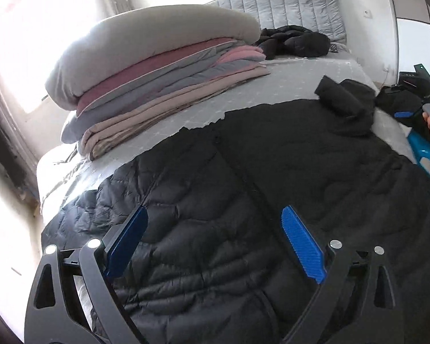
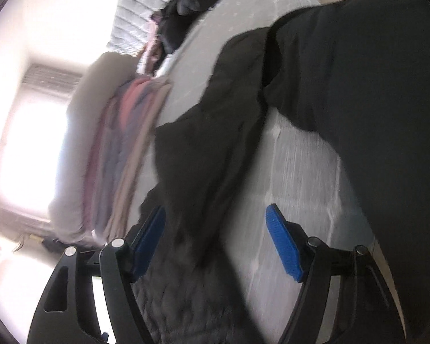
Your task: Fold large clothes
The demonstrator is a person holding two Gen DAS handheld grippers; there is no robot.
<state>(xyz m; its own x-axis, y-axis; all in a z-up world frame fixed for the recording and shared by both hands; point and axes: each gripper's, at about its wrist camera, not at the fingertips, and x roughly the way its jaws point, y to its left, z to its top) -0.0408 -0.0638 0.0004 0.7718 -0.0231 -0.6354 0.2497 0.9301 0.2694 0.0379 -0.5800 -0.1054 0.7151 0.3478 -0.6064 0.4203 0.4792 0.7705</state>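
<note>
The black quilted coat (image 1: 215,200) lies spread over the bed (image 1: 243,71), puffy, soft and probably slippery, so with the left gripper (image 1: 215,246) and right gripper (image 2: 215,240) both spread and empty, pinching a hem or sleeve edge looks best.

Jacket (image 1: 215,200): black quilted cloth, puffy, stitched in panels, faint sheen on the creased part at left; matt and smooth toward the sleeve.
Bed cover (image 1: 186,109): pale grey cloth, matt, fine stitched grid.
Stack (image 1: 157,66) of folded bedding: soft matt cloth in grey, mauve, pink, beige; the top piece thick and padded.
Headboard (image 1: 286,3): grey padded cloth, ribbed in vertical channels.
Left gripper (image 1: 215,246): matt black plastic arms, shiny metal pins, blue pads (image 1: 304,246) with a ribbed surface.
Right gripper (image 2: 215,243): the same black plastic and ribbed blue pads (image 2: 283,246); picture blurred.
</note>
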